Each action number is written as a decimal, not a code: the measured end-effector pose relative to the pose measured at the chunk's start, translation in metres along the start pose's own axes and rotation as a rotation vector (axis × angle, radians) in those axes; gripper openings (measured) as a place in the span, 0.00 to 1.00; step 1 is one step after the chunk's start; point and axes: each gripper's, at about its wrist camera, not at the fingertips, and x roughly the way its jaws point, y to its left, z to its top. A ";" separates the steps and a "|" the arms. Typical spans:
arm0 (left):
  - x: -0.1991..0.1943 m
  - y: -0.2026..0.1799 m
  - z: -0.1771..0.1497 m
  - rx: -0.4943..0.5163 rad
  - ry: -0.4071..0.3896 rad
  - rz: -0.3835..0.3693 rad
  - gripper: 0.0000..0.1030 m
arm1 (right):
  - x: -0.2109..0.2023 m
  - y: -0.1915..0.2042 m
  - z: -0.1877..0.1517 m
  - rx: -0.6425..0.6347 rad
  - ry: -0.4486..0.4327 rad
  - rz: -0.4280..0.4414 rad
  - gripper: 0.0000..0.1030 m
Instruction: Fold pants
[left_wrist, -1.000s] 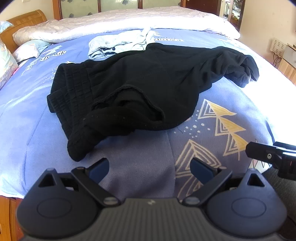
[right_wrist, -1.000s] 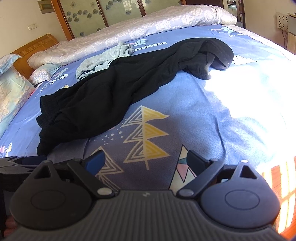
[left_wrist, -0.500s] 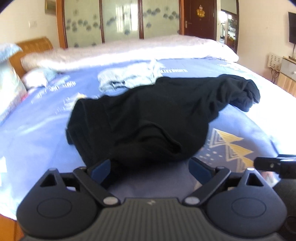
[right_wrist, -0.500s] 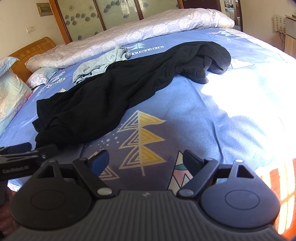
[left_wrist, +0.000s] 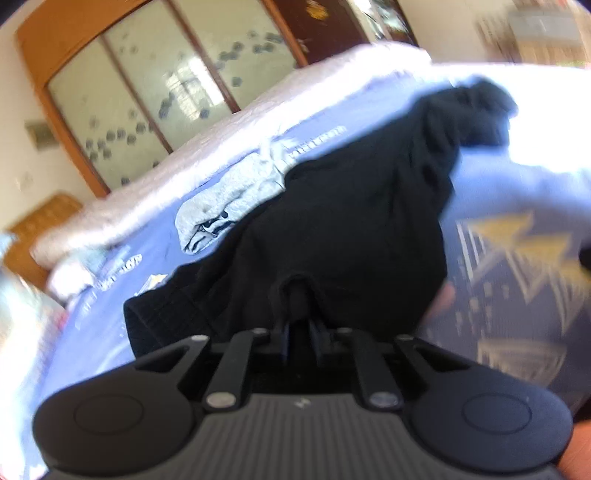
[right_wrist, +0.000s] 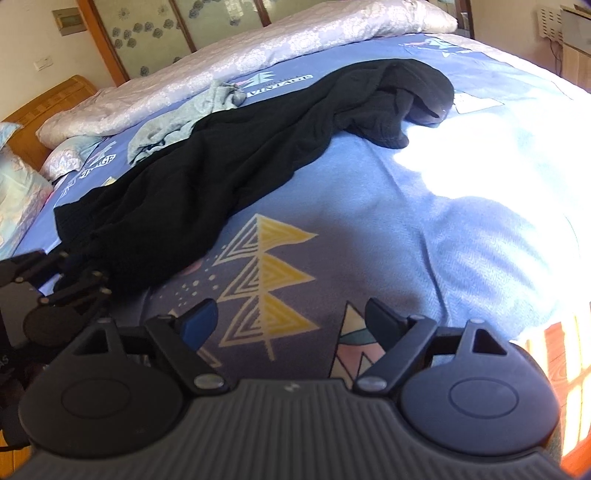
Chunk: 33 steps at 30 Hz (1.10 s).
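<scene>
Black pants (left_wrist: 354, 229) lie crumpled and stretched across the blue bedspread (right_wrist: 424, 206); they also show in the right wrist view (right_wrist: 236, 162). My left gripper (left_wrist: 300, 314) is shut on the near edge of the pants at their left end, and the cloth bunches between its fingers. In the right wrist view the left gripper (right_wrist: 74, 273) shows at the far left, at the pants' near end. My right gripper (right_wrist: 291, 321) is open and empty above the bedspread's triangle print, to the right of the pants.
A grey garment (right_wrist: 184, 118) lies crumpled behind the pants. A white quilt (right_wrist: 258, 55) runs along the bed's far side, with pillows (right_wrist: 22, 192) and a wooden headboard (right_wrist: 44, 107) at left. The bed's near right edge (right_wrist: 554, 332) drops to a wooden floor.
My left gripper moved forward to the pants' near edge and shut on it, tilting as it did. My right gripper stayed open and shifted only slightly.
</scene>
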 end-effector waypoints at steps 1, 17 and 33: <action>-0.004 0.013 0.005 -0.042 -0.012 0.005 0.09 | 0.001 -0.001 0.003 0.001 -0.005 -0.002 0.86; -0.178 0.273 -0.029 -0.748 -0.267 0.336 0.02 | 0.007 -0.059 0.081 0.269 -0.135 0.035 0.81; -0.044 0.171 -0.112 -1.115 0.210 -0.265 0.49 | 0.036 -0.126 0.080 0.532 -0.085 0.021 0.65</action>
